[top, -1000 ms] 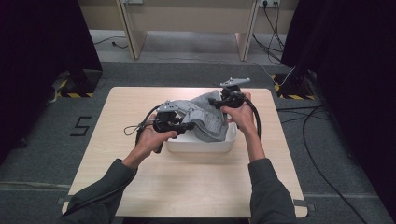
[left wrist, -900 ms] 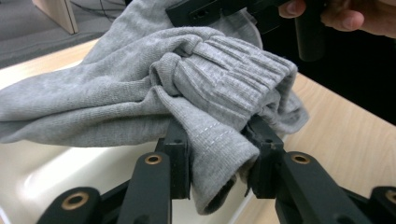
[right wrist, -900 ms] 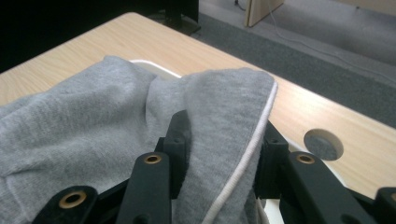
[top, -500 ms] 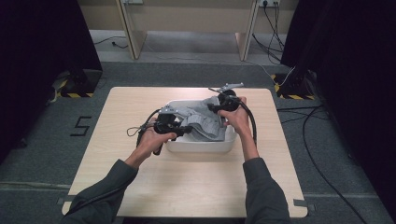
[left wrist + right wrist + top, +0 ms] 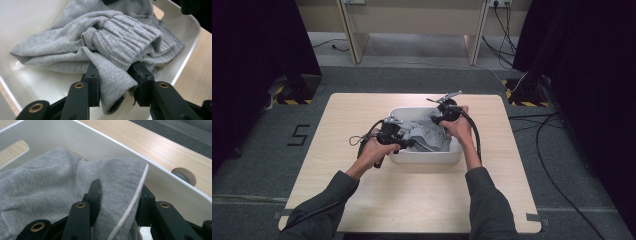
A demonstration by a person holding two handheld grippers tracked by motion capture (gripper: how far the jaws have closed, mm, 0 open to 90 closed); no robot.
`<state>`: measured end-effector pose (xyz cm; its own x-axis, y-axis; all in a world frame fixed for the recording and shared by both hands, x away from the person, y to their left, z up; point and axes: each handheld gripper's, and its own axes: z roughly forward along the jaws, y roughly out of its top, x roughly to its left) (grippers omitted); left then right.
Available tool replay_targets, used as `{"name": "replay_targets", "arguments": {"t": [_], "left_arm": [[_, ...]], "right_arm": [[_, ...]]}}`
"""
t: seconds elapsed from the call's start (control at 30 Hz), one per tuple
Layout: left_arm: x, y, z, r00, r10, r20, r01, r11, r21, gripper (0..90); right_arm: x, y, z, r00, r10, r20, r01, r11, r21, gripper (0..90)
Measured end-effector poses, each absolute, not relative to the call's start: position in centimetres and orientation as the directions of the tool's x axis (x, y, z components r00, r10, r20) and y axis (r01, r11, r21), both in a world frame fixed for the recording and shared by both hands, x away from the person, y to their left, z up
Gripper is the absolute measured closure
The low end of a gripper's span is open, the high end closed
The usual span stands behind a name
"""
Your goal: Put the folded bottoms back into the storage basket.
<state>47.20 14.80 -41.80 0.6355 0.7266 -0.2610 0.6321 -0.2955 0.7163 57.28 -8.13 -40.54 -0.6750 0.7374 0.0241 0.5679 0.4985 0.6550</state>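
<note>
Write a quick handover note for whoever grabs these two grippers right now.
Left gripper: its jaws have just been opening a little, but a fold of the grey garment near its ribbed cuff is pinched between them.
Right gripper: shut on a garment edge with a white seam.
Garment lies bunched inside the white tub on the table.
Done: garment is down in the tub.
Left: probably let go with both grippers and draw them out; tuck in any cloth near the rim.
</note>
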Motion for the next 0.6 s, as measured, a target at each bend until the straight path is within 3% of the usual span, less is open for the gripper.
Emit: {"name": "replay_targets", "arguments": {"t": [0.13, 0.33, 0.6], "left_arm": [[47.3, 14.7, -42.1, 0.637, 0.727, -0.257, 0.64, -0.312, 0.702, 60.2], [47.0, 14.7, -41.8, 0.635, 0.734, -0.242, 0.633, -0.315, 0.707, 51.6], [46.7, 15.5, -39.7, 0.627, 0.752, -0.204, 0.594, -0.291, 0.75, 50.6]], "right_arm": [[57.3, -8.1, -41.2, -0.667, 0.745, 0.021, 0.582, 0.504, 0.638, 61.9], [57.3, -8.0, -41.3, -0.641, 0.767, 0.002, 0.605, 0.504, 0.617, 49.9], [56.7, -9.1, -39.7, -0.624, 0.781, -0.012, 0.586, 0.478, 0.655, 49.7]]}}
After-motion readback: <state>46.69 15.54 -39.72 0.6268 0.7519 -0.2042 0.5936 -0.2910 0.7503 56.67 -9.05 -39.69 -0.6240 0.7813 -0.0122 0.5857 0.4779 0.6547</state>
